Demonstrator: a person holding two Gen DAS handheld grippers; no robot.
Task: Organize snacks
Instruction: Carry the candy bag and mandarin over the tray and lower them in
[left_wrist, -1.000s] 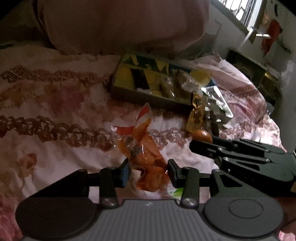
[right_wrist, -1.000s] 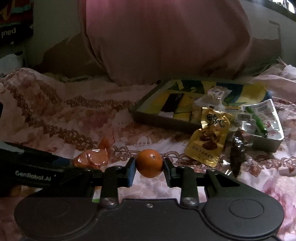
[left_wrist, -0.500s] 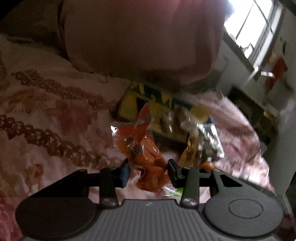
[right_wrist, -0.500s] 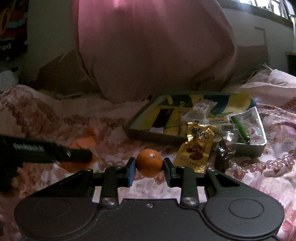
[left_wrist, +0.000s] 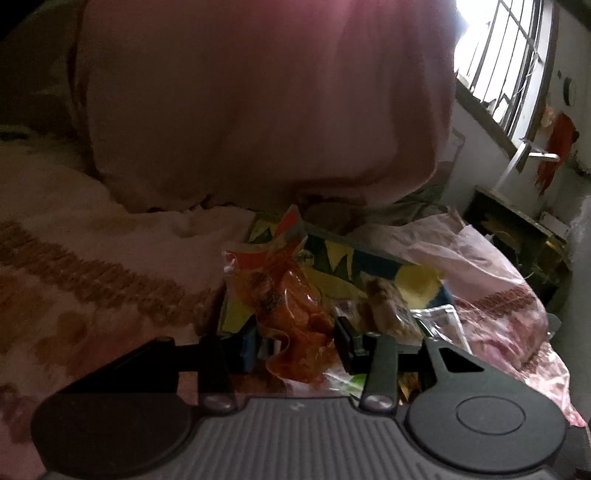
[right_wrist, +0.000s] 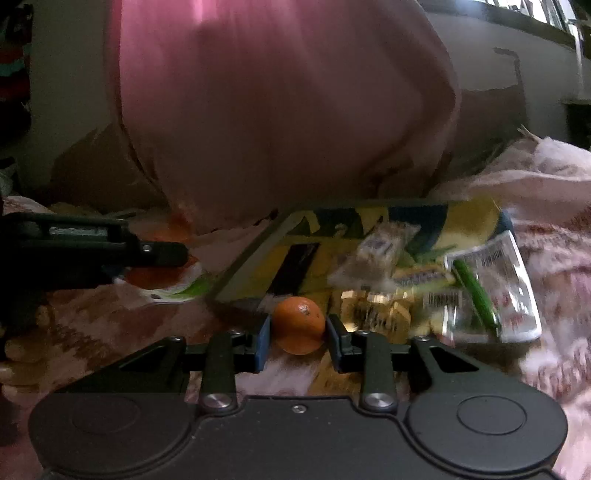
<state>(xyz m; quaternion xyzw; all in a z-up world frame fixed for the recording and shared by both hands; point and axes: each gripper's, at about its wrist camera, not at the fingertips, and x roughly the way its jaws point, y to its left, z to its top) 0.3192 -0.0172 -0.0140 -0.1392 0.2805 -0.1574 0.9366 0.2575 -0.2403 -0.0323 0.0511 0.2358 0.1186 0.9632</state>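
We take the yellow-and-blue tray (right_wrist: 373, 236) on the bed (left_wrist: 92, 266) as our landmark; it lies at the foot of the large pink pillow (right_wrist: 280, 110) and already carries several wrapped snacks, so we judge it to be the collection point for the task. We hold the orange snack packet (left_wrist: 291, 314) in the left gripper (left_wrist: 295, 345), jaws at a moderate width and closed on the packet's lower half; the grip sits low so that the crinkled upper part stands free above the fingers, in front of the tray's near-left corner. We hold the small orange fruit (right_wrist: 298, 325) in the right gripper (right_wrist: 297, 341), jaws narrow, the blue pads (right_wrist: 263, 341) pressing its two sides so that the round body cannot roll out. The fruit sits just before the tray's near edge. Seen from the right wrist, the left gripper (right_wrist: 162, 254) reaches in beside the tray's left edge, apart from the right one. A clear wrapper with a green stick (right_wrist: 491, 291) overhangs the tray's right end. We judge both items to be on approach to the tray; neither is yet released.
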